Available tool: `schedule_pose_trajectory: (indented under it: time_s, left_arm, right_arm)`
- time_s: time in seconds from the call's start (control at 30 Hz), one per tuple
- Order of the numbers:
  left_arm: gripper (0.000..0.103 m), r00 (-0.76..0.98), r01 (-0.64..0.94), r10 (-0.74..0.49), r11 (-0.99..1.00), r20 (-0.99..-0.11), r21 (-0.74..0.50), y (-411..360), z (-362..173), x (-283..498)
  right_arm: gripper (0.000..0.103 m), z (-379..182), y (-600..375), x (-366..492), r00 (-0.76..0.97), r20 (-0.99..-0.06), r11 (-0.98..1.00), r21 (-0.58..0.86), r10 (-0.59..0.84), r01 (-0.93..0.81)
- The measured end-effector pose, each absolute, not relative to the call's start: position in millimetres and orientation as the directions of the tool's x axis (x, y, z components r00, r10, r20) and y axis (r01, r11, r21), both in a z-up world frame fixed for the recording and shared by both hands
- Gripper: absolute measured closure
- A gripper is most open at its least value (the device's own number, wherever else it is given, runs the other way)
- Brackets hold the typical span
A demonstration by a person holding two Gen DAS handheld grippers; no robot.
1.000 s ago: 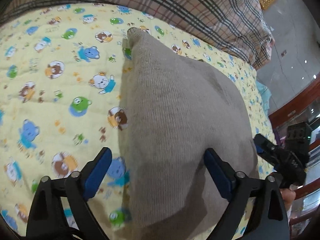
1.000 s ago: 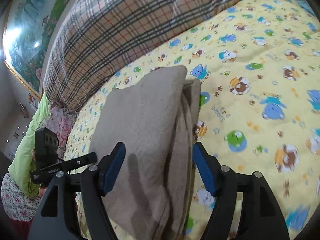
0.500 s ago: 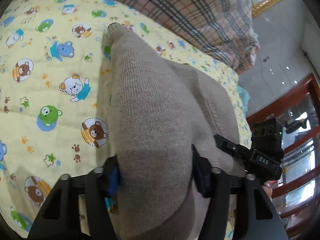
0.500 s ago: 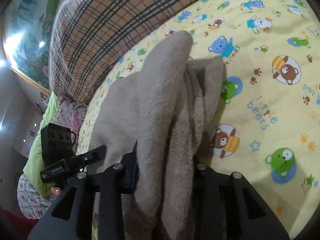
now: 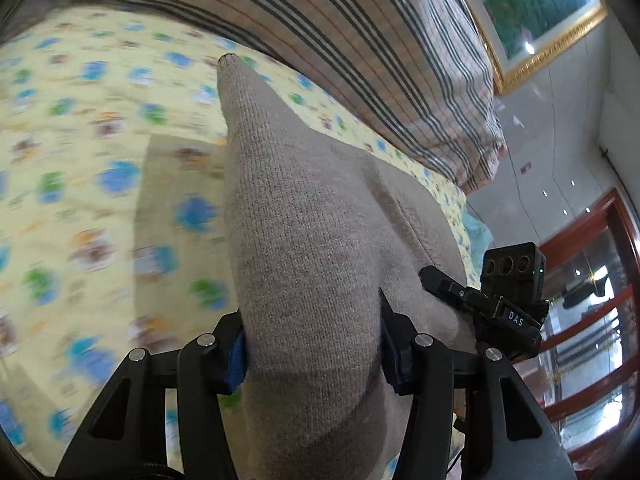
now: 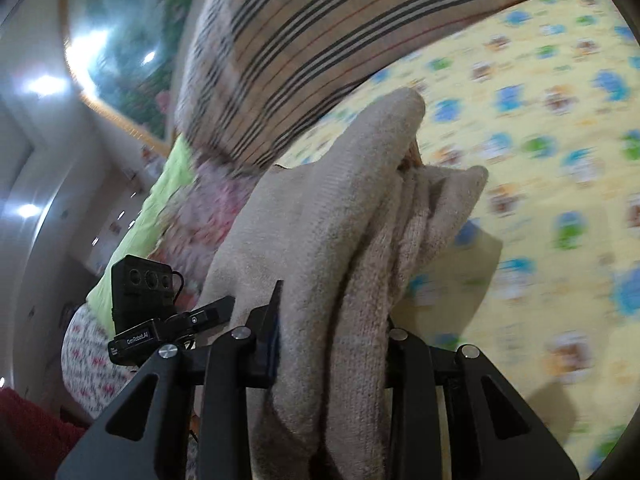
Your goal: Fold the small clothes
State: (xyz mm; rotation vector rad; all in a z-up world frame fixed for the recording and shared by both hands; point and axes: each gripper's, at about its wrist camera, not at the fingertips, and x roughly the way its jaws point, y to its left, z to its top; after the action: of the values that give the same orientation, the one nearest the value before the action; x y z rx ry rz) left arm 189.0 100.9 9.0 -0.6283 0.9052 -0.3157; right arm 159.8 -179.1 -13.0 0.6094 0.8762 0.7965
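Gripping the beige knit garment (image 5: pixel 304 208) at its near edge with both tongs, I have it bunched and raised off the yellow bear-print quilt (image 5: pixel 100 184), its long axis running from my jaws away toward 12 o'clock, where a narrow tip points at the plaid blanket (image 5: pixel 360 40). My left gripper (image 5: pixel 312 354) is clamped on a thick roll of the knit, pads pressed into it on either side; my right gripper (image 6: pixel 332 344) is clamped narrower on several stacked layers (image 6: pixel 384 240) of the same cloth. In the left view the right tool sits at about 3 o'clock, just beside the fabric, so both hands hold the same near end and neither is nearer the far tip. That far tip is what the coming fold turns on, I judge: the held edge has to travel toward 12 o'clock along the garment's length. A second ago both sets of jaws stood wide with the garment lying flat between them on the quilt; since then they have closed on it and the cloth has gathered and lifted, with the quilt now blurred by motion.
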Motion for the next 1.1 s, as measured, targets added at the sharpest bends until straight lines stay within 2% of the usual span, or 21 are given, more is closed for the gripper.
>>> schedule_pose_trajectory:
  time_s: [0.23,0.37,0.53,0.67,0.77,0.93,1.1]
  left_arm:
    - [0.05,0.596,-0.107,-0.461,0.766,-0.658,-0.633,159,-19,146]
    - [0.048,0.597,-0.106,-0.482,0.744,-0.641,-0.659,168,-35,140]
    - [0.04,0.598,-0.086,-0.471,0.767,-0.649,-0.636,168,-46,139]
    - [0.028,0.595,-0.113,-0.457,0.766,-0.661,-0.632,167,-54,140]
    - [0.028,0.594,-0.127,-0.449,0.767,-0.668,-0.629,169,-52,137]
    - [0.03,0.611,-0.139,-0.372,0.819,-0.699,-0.557,169,-28,125]
    - [0.03,0.663,-0.163,-0.275,0.854,-0.696,-0.493,173,6,103]
  right_arm:
    - [0.071,-40,-105,165,0.266,-0.465,0.536,0.747,0.844,-0.393]
    - [0.071,-54,-97,170,0.242,-0.466,0.526,0.761,0.851,-0.381]
    - [0.064,-70,-112,174,0.227,-0.494,0.543,0.769,0.84,-0.337]
    - [0.056,-77,-115,176,0.237,-0.5,0.553,0.774,0.833,-0.31]
    - [0.052,-71,-112,173,0.247,-0.522,0.577,0.756,0.816,-0.309]
    - [0.051,-46,-127,162,0.332,-0.553,0.641,0.709,0.765,-0.296]
    - [0.051,-10,-160,135,0.478,-0.516,0.681,0.675,0.711,-0.285]
